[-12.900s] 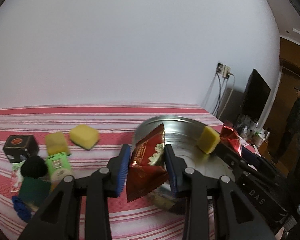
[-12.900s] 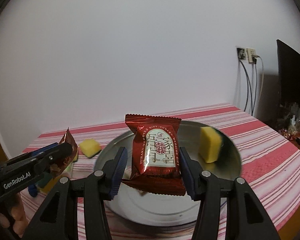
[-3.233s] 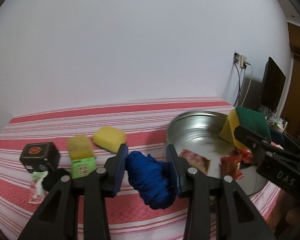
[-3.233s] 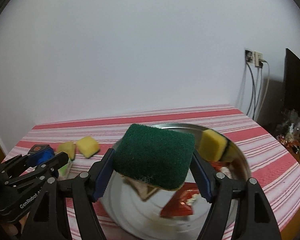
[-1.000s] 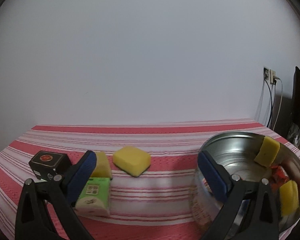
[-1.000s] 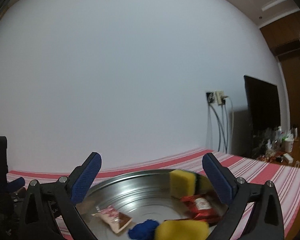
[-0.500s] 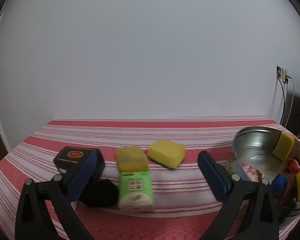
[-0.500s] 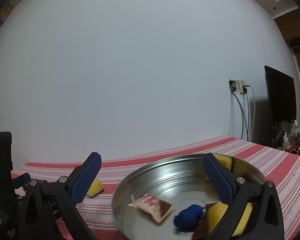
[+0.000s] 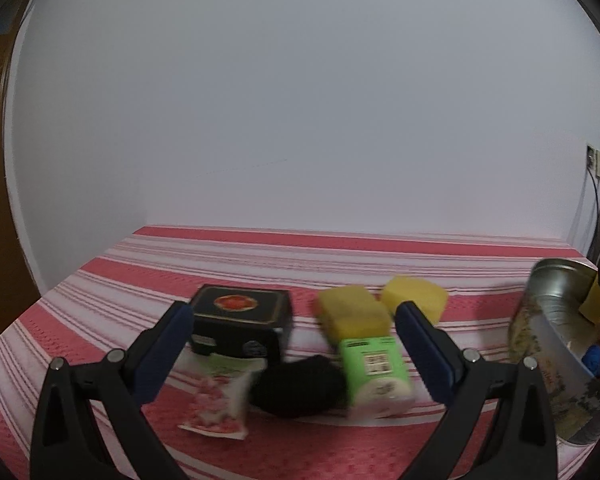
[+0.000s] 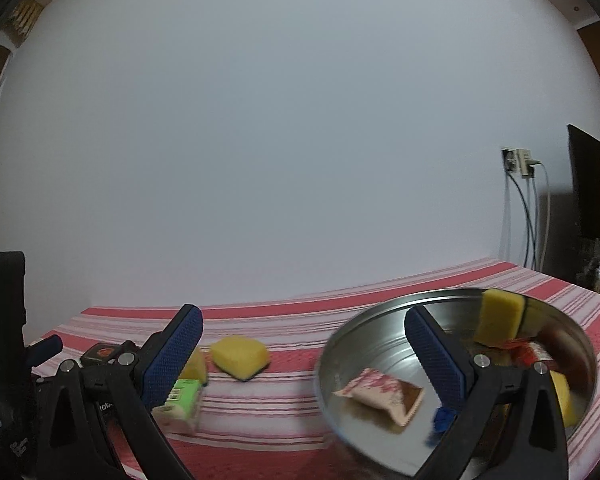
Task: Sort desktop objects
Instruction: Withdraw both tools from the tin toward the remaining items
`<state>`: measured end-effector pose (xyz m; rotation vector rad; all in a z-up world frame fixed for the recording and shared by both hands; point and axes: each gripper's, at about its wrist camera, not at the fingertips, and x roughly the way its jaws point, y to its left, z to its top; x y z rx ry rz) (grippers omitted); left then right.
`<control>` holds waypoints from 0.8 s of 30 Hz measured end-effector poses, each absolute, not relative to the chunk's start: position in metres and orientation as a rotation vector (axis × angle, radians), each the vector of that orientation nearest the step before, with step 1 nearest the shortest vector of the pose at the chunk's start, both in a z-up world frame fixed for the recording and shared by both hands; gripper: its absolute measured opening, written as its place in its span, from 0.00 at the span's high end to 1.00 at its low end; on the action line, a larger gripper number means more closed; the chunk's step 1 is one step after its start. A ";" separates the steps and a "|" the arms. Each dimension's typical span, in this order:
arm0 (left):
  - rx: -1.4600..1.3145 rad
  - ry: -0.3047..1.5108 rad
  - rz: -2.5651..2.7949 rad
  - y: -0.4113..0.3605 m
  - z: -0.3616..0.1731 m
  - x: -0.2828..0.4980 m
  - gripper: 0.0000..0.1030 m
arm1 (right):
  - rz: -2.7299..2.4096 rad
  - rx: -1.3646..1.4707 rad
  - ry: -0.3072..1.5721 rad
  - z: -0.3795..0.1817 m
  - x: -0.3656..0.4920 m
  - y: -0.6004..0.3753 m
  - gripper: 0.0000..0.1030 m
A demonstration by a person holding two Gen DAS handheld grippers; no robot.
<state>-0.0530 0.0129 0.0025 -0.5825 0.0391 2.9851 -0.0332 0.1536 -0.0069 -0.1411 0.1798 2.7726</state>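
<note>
My left gripper (image 9: 292,344) is open and empty above a cluster on the striped cloth: a black box (image 9: 242,318), a pink-and-white packet (image 9: 220,404), a black soft lump (image 9: 300,384), a green pack (image 9: 374,368), and two yellow sponges (image 9: 352,310) (image 9: 416,298). At right stands the metal basin (image 9: 548,320). My right gripper (image 10: 304,356) is open and empty near the basin (image 10: 380,340), which holds a pink packet (image 10: 380,394), a yellow sponge (image 10: 498,318), red packets (image 10: 528,350) and a blue cloth (image 10: 442,416).
The table wears a red-and-white striped cloth (image 9: 340,252) against a white wall. A wall socket with cables (image 10: 520,168) and a dark screen (image 10: 592,188) lie to the right. The left gripper body (image 10: 4,344) shows at the right wrist view's left edge.
Both grippers, open and empty, have swung left from the basin. The left one has come closer to the black box, black lump and green pack.
</note>
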 end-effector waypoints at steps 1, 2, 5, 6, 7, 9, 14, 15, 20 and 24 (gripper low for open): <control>-0.587 0.035 2.989 0.008 0.003 -0.054 0.01 | 2.783 -0.147 0.176 -0.007 -0.035 0.150 0.01; -0.592 0.034 2.994 0.004 0.002 -0.055 0.01 | 2.792 -0.156 0.172 -0.007 -0.037 0.147 0.01; -0.617 0.039 3.013 -0.007 0.001 -0.060 0.01 | 2.819 -0.188 0.159 -0.009 -0.043 0.133 0.01; -0.628 0.039 3.019 -0.010 0.001 -0.061 0.01 | 2.827 -0.198 0.160 -0.010 -0.046 0.130 0.01; -0.639 0.036 3.023 -0.014 0.001 -0.062 0.01 | 2.835 -0.207 0.165 -0.011 -0.048 0.128 0.01; -0.654 0.031 3.027 -0.021 0.001 -0.065 0.01 | 2.856 -0.229 0.176 -0.012 -0.053 0.123 0.01; -0.697 0.049 3.069 -0.046 -0.001 -0.075 0.01 | 2.924 -0.325 0.156 -0.017 -0.067 0.109 0.01; -0.720 0.043 3.087 -0.052 -0.002 -0.079 0.01 | 2.934 -0.340 0.143 -0.017 -0.069 0.107 0.01; -0.925 -0.053 3.217 -0.093 -0.011 -0.100 0.01 | 2.965 -0.436 0.115 -0.022 -0.080 0.095 0.01; -1.040 -0.140 3.239 -0.116 -0.018 -0.109 0.01 | 2.980 -0.560 0.121 -0.027 -0.097 0.091 0.01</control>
